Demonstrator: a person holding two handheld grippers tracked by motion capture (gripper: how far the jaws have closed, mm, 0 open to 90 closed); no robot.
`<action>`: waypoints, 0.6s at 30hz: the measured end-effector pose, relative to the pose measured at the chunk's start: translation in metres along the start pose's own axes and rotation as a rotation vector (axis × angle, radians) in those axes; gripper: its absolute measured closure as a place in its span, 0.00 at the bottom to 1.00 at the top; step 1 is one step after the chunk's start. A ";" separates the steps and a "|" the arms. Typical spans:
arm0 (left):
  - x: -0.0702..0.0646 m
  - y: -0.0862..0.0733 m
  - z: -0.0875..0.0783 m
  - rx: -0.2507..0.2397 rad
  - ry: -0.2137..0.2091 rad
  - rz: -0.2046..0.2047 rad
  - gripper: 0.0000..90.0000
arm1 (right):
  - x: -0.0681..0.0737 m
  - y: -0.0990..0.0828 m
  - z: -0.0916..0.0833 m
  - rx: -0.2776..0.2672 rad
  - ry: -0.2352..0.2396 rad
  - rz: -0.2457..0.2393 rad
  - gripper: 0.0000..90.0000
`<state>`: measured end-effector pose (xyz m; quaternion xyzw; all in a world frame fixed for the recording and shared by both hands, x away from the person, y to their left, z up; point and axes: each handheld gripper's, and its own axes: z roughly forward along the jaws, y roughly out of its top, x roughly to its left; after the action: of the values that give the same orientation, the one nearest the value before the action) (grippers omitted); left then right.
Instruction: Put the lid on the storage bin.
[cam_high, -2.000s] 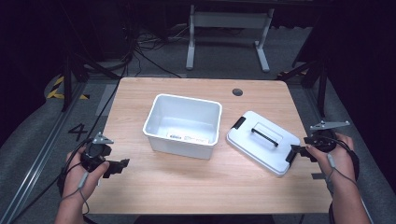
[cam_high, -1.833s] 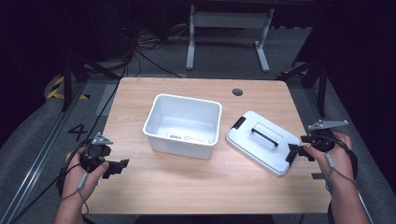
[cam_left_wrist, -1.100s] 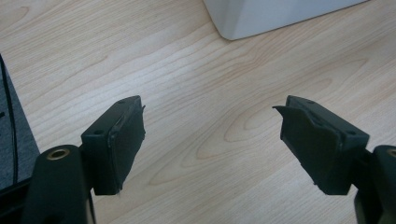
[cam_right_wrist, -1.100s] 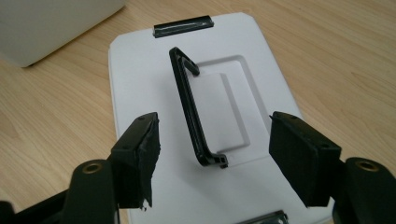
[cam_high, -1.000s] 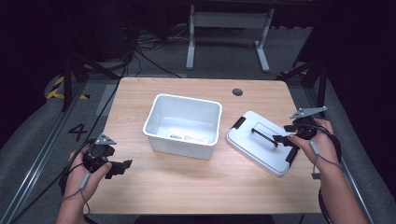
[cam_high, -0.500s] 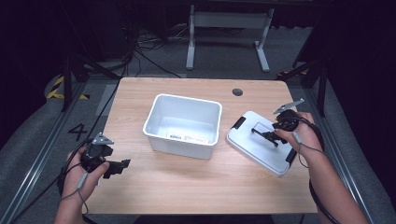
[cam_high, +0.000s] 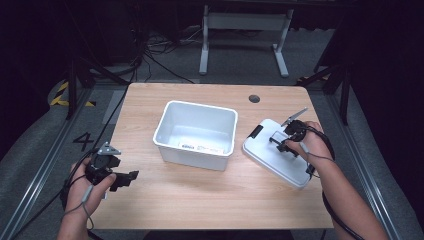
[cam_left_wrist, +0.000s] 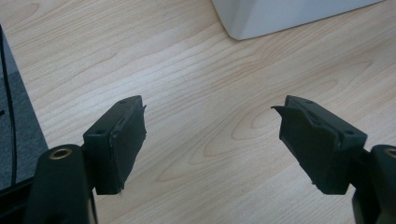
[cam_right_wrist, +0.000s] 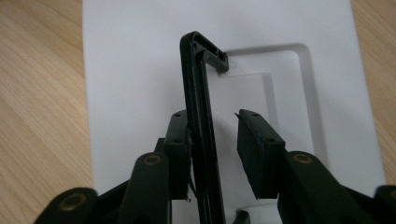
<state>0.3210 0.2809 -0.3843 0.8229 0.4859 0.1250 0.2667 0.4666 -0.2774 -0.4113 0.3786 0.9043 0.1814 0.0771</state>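
I have a white bin (cam_high: 197, 134) standing open near the middle of the wooden table (cam_high: 200, 200), and just to its right a white lid (cam_high: 272, 160) lies flat, turned at an angle, its far corner near the bin's right wall but apart from it. My right gripper (cam_high: 286, 140) sits over the lid's top, and in the right gripper view its jaws straddle the black handle (cam_right_wrist: 198, 116), which stands raised from the lid's recess; the left jaw touches the handle's side while the right jaw stands off with a gap, so the jaws are parted and not clenched on it. My left gripper (cam_high: 120, 179) rests low near the table's front left corner, jaws spread wide over bare wood, holding nothing; in the left gripper view a corner of the bin (cam_left_wrist: 289, 16) shows ahead and the table's left edge is close beside the left jaw. Between the bin and the front edge there is open wood. A dark round grommet (cam_high: 254, 98) sits near the far edge, well apart from both grippers.
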 end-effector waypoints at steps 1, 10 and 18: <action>0.000 0.000 0.000 0.000 0.000 0.000 0.26 | 0.000 0.000 0.000 0.000 0.000 0.000 0.75; -0.001 0.000 -0.001 -0.005 0.004 -0.001 0.26 | 0.000 0.003 -0.001 0.039 -0.036 -0.053 0.91; -0.002 0.001 -0.003 -0.012 0.001 0.007 0.26 | -0.004 0.007 -0.011 0.023 -0.042 -0.074 0.94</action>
<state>0.3196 0.2798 -0.3810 0.8228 0.4824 0.1294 0.2711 0.4707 -0.2787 -0.3985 0.3496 0.9179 0.1598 0.0984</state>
